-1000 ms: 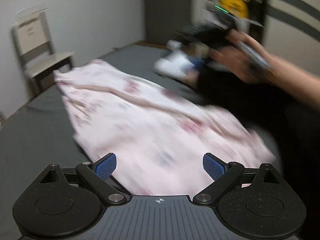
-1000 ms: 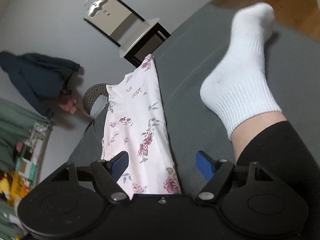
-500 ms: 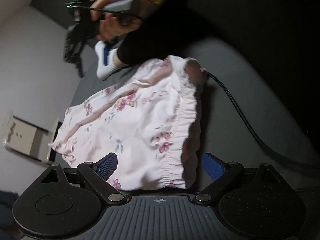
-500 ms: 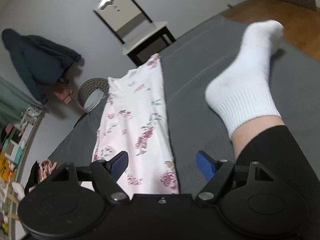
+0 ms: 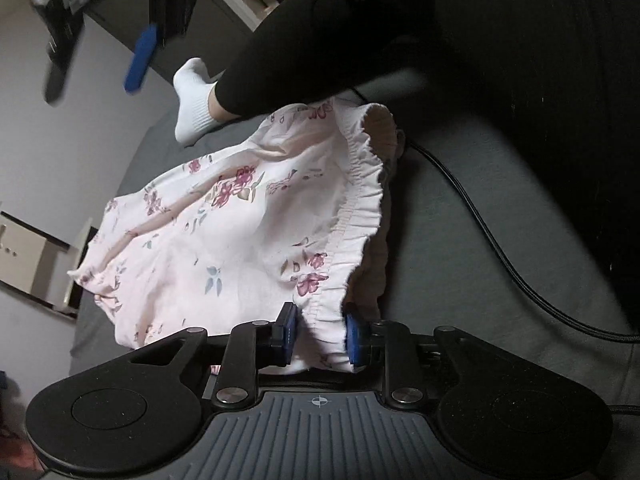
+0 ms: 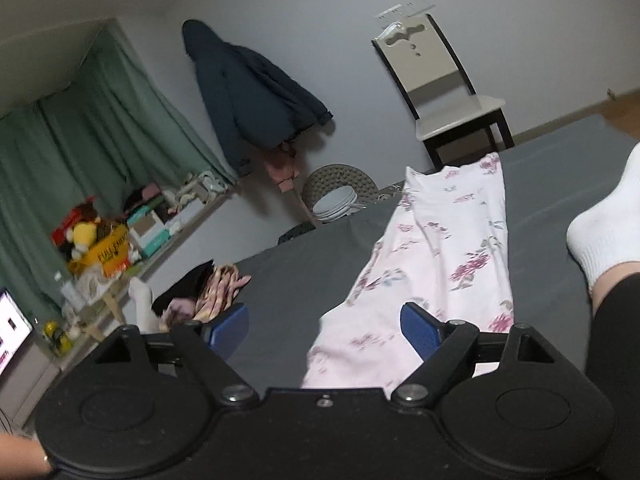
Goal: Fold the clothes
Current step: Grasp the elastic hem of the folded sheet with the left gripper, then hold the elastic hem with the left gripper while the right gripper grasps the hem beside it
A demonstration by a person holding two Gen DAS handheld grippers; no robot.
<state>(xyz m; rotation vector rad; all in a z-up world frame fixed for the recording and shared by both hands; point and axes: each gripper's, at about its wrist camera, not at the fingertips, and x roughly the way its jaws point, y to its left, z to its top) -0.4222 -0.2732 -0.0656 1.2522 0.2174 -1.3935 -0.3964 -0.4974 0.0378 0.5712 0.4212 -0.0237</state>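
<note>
My left tongs [image 5: 320,334], gaping half a second ago, now clench the waistband of the floral garment [image 5: 224,220] lying on the grey bed [image 5: 460,208]; my right tongs [image 6: 324,328] hang released above it; the fold can start.

Your socked foot [image 6: 604,232] blocks the right of the garment [image 6: 440,248]; a cable [image 5: 480,224] crosses beside its waistband; grey bedding [image 6: 304,276] left lies open.

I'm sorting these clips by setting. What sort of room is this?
Most likely a lived-in bedroom: a floral garment spread on a grey sheet, a jacket hanging on the wall, and green curtains by a cluttered shelf.
</note>
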